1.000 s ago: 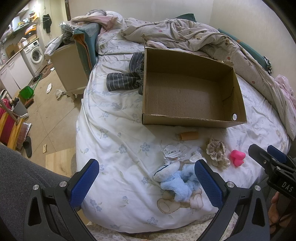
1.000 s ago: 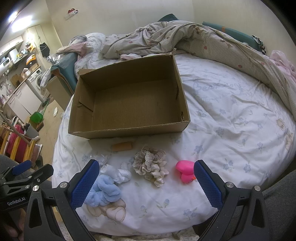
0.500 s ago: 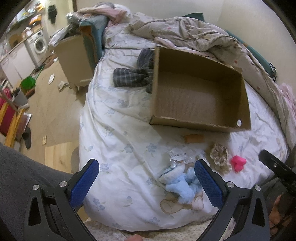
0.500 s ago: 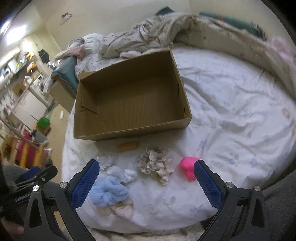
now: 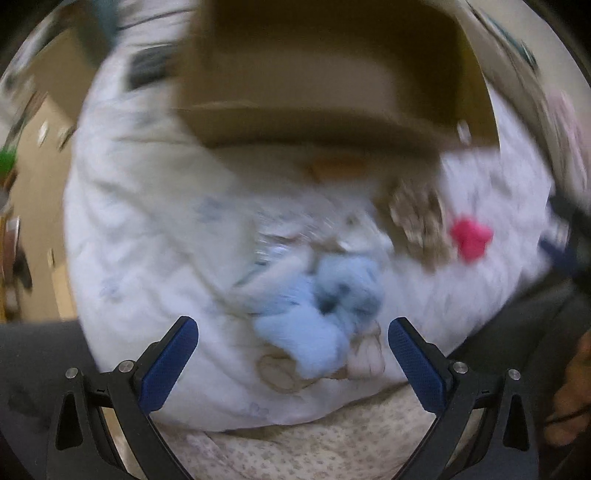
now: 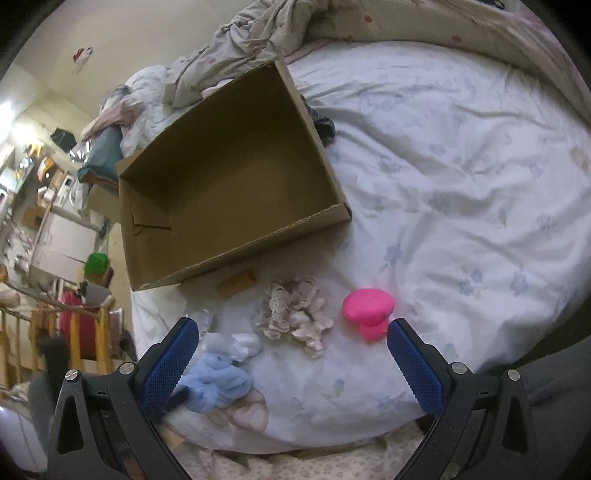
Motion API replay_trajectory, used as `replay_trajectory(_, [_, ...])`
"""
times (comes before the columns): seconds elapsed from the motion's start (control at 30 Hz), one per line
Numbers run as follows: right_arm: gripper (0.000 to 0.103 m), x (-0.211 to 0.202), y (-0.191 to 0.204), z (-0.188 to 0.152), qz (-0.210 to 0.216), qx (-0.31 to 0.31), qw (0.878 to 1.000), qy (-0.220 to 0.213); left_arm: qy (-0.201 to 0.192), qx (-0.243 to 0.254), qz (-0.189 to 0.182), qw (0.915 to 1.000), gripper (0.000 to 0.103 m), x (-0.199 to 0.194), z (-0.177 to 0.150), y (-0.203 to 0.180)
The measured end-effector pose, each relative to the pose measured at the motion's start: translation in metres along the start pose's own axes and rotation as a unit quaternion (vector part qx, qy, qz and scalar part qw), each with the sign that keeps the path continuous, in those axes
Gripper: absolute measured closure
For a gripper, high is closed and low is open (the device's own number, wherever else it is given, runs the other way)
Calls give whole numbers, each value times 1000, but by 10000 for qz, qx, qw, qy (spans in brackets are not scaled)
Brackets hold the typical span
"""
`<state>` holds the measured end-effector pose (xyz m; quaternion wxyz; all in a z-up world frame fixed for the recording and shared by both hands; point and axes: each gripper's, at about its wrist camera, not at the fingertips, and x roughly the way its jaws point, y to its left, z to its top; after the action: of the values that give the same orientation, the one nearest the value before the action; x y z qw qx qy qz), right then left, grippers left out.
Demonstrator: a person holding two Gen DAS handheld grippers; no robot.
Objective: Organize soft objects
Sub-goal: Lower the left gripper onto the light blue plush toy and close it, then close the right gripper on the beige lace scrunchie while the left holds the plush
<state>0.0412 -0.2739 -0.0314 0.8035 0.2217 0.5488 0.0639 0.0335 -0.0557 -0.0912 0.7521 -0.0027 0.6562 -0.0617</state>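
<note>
An open empty cardboard box lies on the bed; it also shows blurred in the left wrist view. In front of it lie a light blue fluffy cloth, a beige lace scrunchie, a pink soft toy, a white sock and a small tan block. My left gripper is open, just short of the blue cloth. My right gripper is open and empty, above the scrunchie and pink toy.
A rumpled quilt lies behind the box. The white floral sheet spreads to the right. The bed edge drops to the floor on the left, with shelves and a green object there.
Both grippers have dropped closer to the objects at the bed's front edge. The left view is now motion-blurred and centred on the blue cloth. The right gripper has tilted.
</note>
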Motion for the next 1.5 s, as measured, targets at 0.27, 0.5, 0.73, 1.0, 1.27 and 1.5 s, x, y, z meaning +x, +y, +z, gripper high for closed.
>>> replay_trajectory(0.27, [0, -1, 3, 0, 109, -111, 9999, -67, 2, 1040, 684, 9922, 4, 34, 10, -27])
replay_trajectory(0.5, [0, 1, 1, 1, 161, -38, 9999, -31, 280, 506, 58, 9983, 60, 43, 18, -3])
replay_trajectory(0.73, [0, 0, -3, 2, 168, 48, 9998, -40, 604, 215, -471, 9968, 71, 12, -4, 18])
replay_trajectory(1.0, [0, 0, -8, 4, 187, 172, 9996, -83, 128, -157, -511, 9985, 71, -49, -19, 41])
replay_trajectory(1.27, [7, 18, -21, 5, 838, 720, 9925, 524, -761, -628, -163, 9950, 71, -80, 12, 72])
replay_trajectory(1.5, [28, 41, -1, 12, 912, 635, 9896, 912, -931, -958, -142, 9909, 71, -63, 16, 81])
